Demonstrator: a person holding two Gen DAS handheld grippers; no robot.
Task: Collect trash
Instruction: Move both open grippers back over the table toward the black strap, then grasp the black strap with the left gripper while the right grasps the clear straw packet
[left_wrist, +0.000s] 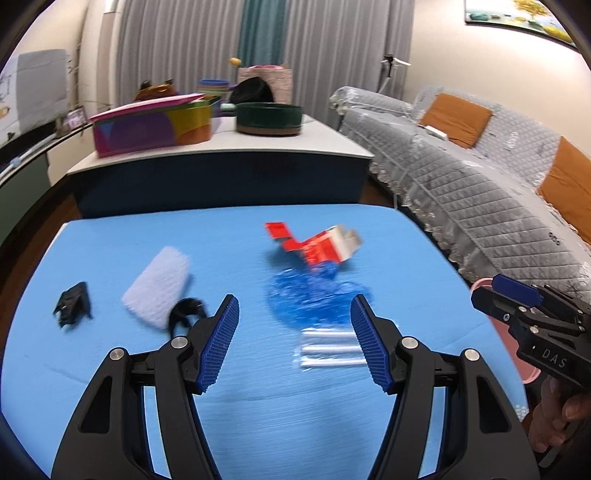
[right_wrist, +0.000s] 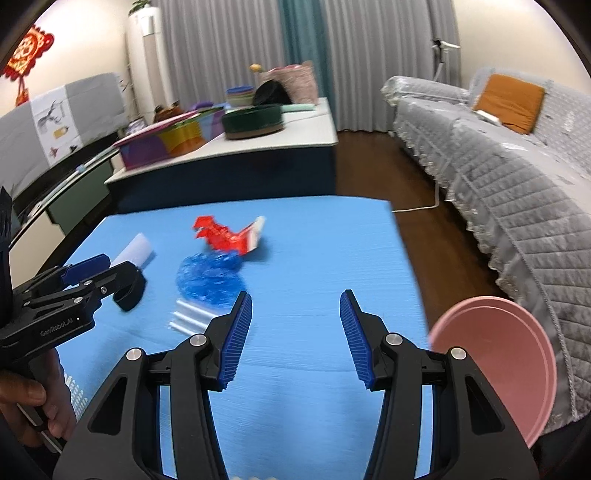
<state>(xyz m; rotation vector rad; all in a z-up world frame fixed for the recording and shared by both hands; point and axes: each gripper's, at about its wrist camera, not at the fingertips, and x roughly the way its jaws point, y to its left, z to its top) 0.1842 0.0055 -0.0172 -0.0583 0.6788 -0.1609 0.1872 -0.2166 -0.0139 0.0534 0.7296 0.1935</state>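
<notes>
Trash lies on a blue table (left_wrist: 110, 369): a crushed red and white carton (left_wrist: 317, 245) (right_wrist: 231, 234), a blue and clear plastic wrapper (left_wrist: 314, 306) (right_wrist: 208, 282), a white pad (left_wrist: 157, 286) (right_wrist: 135, 253) and two black scraps (left_wrist: 74, 304) (left_wrist: 186, 312). My left gripper (left_wrist: 294, 341) is open and empty, hovering just before the wrapper; it also shows in the right wrist view (right_wrist: 110, 284). My right gripper (right_wrist: 295, 334) is open and empty over bare table right of the wrapper; it shows at the table's right edge in the left wrist view (left_wrist: 517, 295).
A pink bin (right_wrist: 506, 365) stands off the table's right edge, beside a grey covered sofa (right_wrist: 498, 166). A low cabinet (left_wrist: 221, 173) with coloured boxes stands behind the table.
</notes>
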